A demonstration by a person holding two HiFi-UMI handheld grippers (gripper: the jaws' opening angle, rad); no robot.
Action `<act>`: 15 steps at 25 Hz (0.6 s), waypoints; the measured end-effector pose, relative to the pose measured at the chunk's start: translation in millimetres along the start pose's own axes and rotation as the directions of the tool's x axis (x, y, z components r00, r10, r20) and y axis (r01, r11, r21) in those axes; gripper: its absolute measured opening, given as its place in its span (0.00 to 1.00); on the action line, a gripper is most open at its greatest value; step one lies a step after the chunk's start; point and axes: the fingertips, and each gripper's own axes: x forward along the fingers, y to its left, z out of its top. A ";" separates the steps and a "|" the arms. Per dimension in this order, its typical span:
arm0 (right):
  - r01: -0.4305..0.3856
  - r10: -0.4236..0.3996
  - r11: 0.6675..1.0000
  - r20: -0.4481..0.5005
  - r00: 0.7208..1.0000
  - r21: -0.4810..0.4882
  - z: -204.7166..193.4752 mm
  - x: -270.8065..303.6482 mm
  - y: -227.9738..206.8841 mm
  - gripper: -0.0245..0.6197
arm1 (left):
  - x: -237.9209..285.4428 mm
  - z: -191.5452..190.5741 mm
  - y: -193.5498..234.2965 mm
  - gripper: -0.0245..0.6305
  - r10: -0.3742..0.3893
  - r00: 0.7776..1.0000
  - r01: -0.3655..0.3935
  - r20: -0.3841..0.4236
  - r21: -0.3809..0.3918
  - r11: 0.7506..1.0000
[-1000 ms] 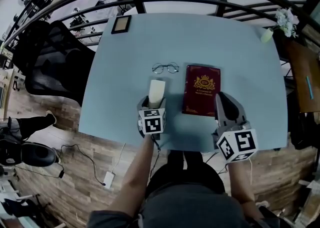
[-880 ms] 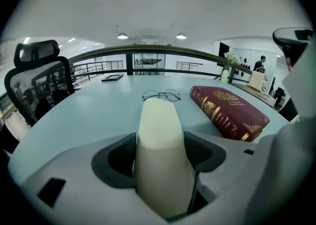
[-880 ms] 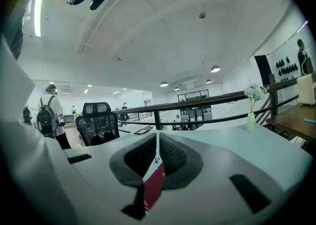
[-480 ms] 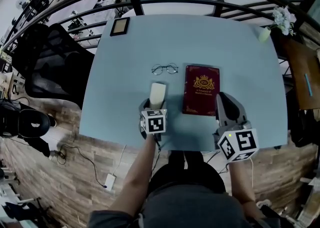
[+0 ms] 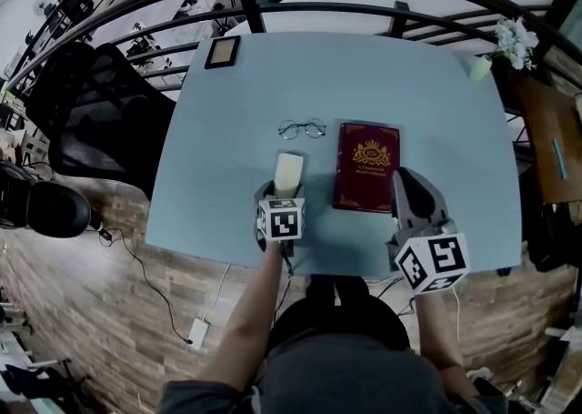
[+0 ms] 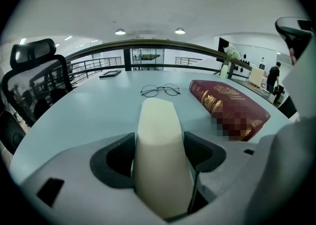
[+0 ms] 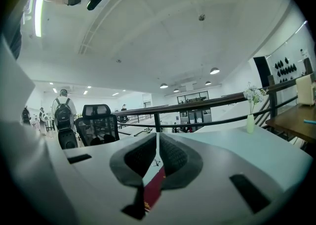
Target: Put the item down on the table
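Note:
A cream, rounded oblong item point(image 5: 288, 172) sticks out forward from my left gripper point(image 5: 285, 188), whose jaws are shut on its sides. In the left gripper view the item point(image 6: 159, 135) fills the gap between the dark pads point(image 6: 114, 162) and points at the wire glasses point(image 6: 160, 90). It hangs low over the pale blue table point(image 5: 218, 166); whether it touches the top I cannot tell. My right gripper point(image 5: 406, 183) is shut with nothing in it, at the near right of the red book point(image 5: 366, 166).
The glasses point(image 5: 301, 129) lie just beyond the item, with the book point(image 6: 229, 105) to its right. A framed picture point(image 5: 221, 52) lies at the far left corner, a vase of flowers point(image 5: 507, 43) at the far right. A black chair point(image 5: 91, 112) stands left, a railing behind.
Both grippers hold almost the same place, the cream item still in the left one. The view has shifted a little, and the legs seen on the floor at left are gone.

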 end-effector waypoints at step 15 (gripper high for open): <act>-0.013 0.013 1.000 0.018 1.000 0.002 6.7 0.8 1.0 0.07 | -37.8 58.0 -3.4 0.52 -0.033 0.987 0.030 0.159 0.022 0.999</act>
